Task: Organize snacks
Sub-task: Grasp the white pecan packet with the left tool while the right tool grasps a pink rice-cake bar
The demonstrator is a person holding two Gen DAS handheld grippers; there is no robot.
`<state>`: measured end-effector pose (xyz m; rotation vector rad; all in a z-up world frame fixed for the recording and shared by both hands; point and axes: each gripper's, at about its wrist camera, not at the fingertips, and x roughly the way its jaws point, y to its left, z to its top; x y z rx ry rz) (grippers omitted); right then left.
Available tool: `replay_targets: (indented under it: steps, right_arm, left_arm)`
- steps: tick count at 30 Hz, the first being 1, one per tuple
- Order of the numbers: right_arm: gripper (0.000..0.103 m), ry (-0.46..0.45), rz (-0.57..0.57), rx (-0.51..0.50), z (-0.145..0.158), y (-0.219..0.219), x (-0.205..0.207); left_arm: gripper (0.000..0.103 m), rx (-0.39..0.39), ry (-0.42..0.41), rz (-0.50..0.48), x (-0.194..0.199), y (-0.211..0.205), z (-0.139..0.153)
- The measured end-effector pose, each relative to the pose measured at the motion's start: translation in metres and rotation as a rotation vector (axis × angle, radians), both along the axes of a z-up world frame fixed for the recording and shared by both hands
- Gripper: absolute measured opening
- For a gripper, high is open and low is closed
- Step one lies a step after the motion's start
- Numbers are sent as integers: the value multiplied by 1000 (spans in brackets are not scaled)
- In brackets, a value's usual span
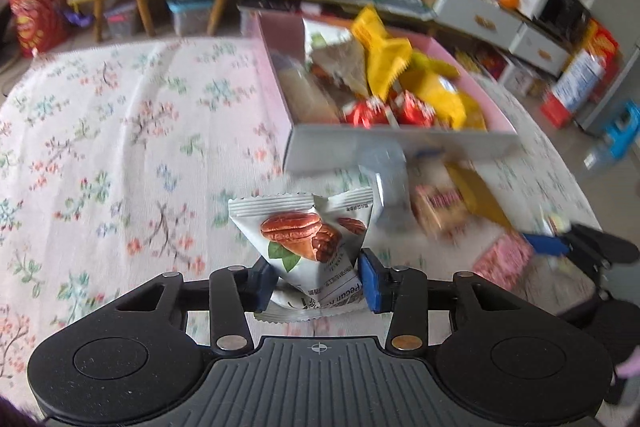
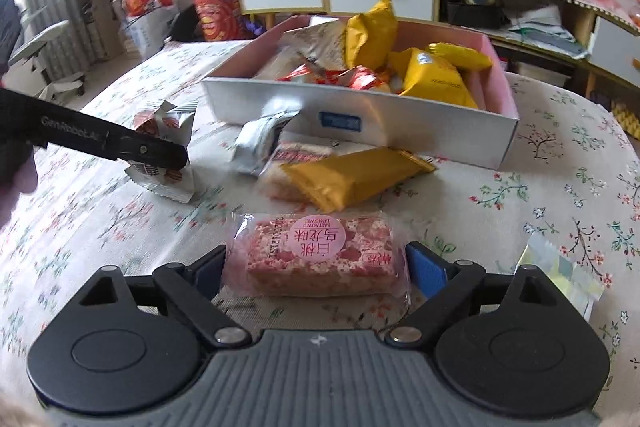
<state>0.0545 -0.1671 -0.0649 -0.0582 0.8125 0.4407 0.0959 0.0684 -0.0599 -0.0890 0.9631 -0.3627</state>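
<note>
On the floral tablecloth (image 2: 560, 155) stood an open box (image 2: 400, 127), white on its near wall and pink inside, toward the far right of the table. It was filled with snacks: pale and clear-wrapped bars at its left side, red-wrapped sweets (image 1: 408, 111) against the near wall, and yellow packets (image 2: 436, 79) piled from the middle to the right, one of them standing up at the far side. Exactly how many pieces lay in it could not be told.

At the left of the scene, the left gripper (image 1: 316, 281) pointed steeply downward and was clamped on a white pecan packet (image 1: 308, 235), its blue pads pressing the lower part of the wrapper from both sides; in the right wrist view the packet's lower edge seemed to touch the cloth. Just right of it, in front of the box's near wall, lay a loose cluster: a silver packet (image 2: 260, 139), a pale bar (image 2: 296, 159) in clear wrap and a yellow bar (image 2: 352, 175) lying across it.

Nearer and further right, the right gripper (image 2: 316, 269) angled down over a pink rice-crisp bar (image 2: 320, 255) lying flat on the cloth. Its jaws stood wide apart, one on each side of the bar, at or just off the ends of the wrapper and not squeezing it. At the far right edge lay a pale yellow-green packet (image 2: 560, 275).
</note>
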Motion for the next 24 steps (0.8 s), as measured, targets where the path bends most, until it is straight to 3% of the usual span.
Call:
replay_targets:
  steps: [7, 10, 14, 15, 16, 18, 24]
  right_arm:
    - [96, 32, 57, 15, 5, 11, -10]
    - [96, 40, 81, 21, 6, 18, -14]
    - [98, 53, 154, 25, 8, 32, -19]
    - [98, 46, 176, 17, 9, 35, -21]
    - [99, 33, 195, 3, 10, 38, -23]
    - [100, 8, 222, -29, 11, 41, -26]
    - [102, -40, 335, -97, 13, 37, -35]
  left_arm:
    - [41, -60, 161, -4, -9, 22, 3]
    - [41, -55, 165, -22, -14, 20, 2]
    - [45, -31, 73, -36, -22, 17, 4]
    - [53, -24, 40, -38, -26, 15, 3]
    - [67, -11, 16, -40, -28, 14, 3]
    - [78, 11, -36, -46, -34, 14, 3]
    - [91, 1, -111, -60, -47, 18, -3]
